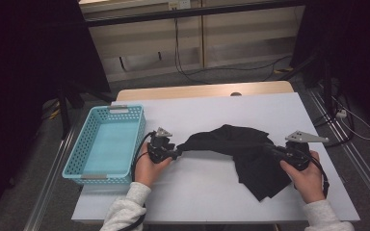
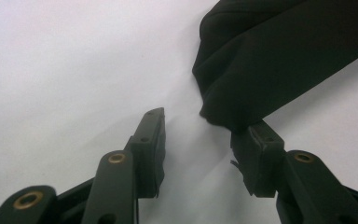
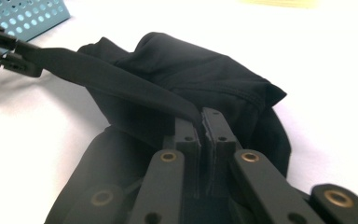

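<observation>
Tabletop (image 1: 212, 197) white, bare around black cloth (image 1: 243, 149) mid-table; blue basket (image 1: 107, 144) left. Our right gripper (image 3: 201, 122) clamped on cloth; left gripper (image 2: 200, 135) spread, cloth against one jaw. Grey floor, cables behind.

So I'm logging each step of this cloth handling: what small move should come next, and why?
Probably close the left tongs on the black cloth. Their jaws stand open with the cloth's end touching one jaw only, while the right tongs are already shut on the other end, so the cloth is held at one side.
</observation>
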`<state>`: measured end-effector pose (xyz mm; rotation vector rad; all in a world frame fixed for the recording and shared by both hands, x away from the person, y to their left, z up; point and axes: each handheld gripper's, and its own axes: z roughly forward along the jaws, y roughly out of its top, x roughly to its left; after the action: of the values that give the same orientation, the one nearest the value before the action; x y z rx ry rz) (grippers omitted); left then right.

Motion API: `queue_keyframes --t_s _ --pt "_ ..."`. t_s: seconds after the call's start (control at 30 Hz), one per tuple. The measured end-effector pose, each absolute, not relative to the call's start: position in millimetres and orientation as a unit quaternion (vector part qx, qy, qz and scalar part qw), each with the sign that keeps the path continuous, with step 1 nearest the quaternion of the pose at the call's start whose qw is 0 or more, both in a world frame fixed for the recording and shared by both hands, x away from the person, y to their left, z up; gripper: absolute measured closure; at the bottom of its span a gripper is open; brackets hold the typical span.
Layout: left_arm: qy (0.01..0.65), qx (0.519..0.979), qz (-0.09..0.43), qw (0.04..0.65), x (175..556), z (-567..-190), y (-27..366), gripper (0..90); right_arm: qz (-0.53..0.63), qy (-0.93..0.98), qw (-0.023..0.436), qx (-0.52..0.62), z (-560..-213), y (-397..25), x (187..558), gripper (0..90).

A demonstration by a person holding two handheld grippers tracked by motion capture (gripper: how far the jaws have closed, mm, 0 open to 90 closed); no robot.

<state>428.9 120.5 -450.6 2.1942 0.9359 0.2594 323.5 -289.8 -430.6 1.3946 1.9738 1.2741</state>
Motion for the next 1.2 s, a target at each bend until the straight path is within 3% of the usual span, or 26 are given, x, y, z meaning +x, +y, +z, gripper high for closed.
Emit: queue_keyframes --t_s 0.47,0.87,1.07,1.2 --pt "0.347 0.863 0.112 0.351 430 -452 121 55.8 0.456 0.698 0.206 0.512 -431 -296 324 86.2" --pt "0.321 0.857 0.107 0.388 425 -451 106 49.9 0.456 0.707 0.196 0.503 -433 -290 323 85.6" --pt "0.301 0.858 0.114 0.400 426 -452 97 55.0 0.454 0.712 0.192 0.500 -435 -289 325 85.2" --pt "0.289 0.863 0.102 0.401 427 -453 94 65.3 0.454 0.713 0.191 0.499 -435 -288 325 82.9"
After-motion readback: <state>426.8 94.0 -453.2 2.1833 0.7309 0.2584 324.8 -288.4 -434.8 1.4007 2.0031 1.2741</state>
